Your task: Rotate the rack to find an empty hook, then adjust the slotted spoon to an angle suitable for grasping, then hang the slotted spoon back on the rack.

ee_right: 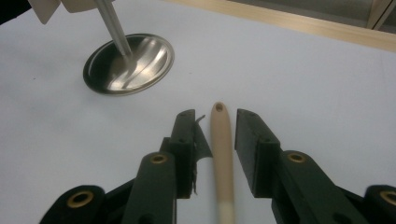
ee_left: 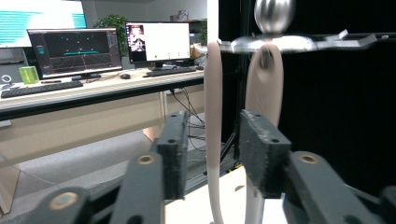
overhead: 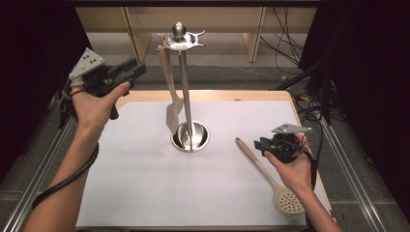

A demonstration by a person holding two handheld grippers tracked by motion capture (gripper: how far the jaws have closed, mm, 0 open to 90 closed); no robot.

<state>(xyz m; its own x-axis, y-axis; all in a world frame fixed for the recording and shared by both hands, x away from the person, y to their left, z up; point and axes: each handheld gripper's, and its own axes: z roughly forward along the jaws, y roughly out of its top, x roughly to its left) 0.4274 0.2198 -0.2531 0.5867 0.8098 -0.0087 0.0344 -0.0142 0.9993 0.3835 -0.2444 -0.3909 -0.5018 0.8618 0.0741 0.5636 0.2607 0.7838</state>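
Black jaws of the right gripper stand apart on either side of the pale handle of a slotted spoon lying on the white table; the pads do not press on it, so nothing is held yet. The left gripper, up in the air by the steel rack, is open too, its jaws astride a spatula that hangs from a hook (it looks hung, and the hand seems free to leave). My guess at the step: picking up the spoon to hang it beside the spatula. Next the right jaws must shut on the handle near its holed end, then lift. The spoon's bowl lies near the table's near right corner, with open white surface between it and the rack's round base
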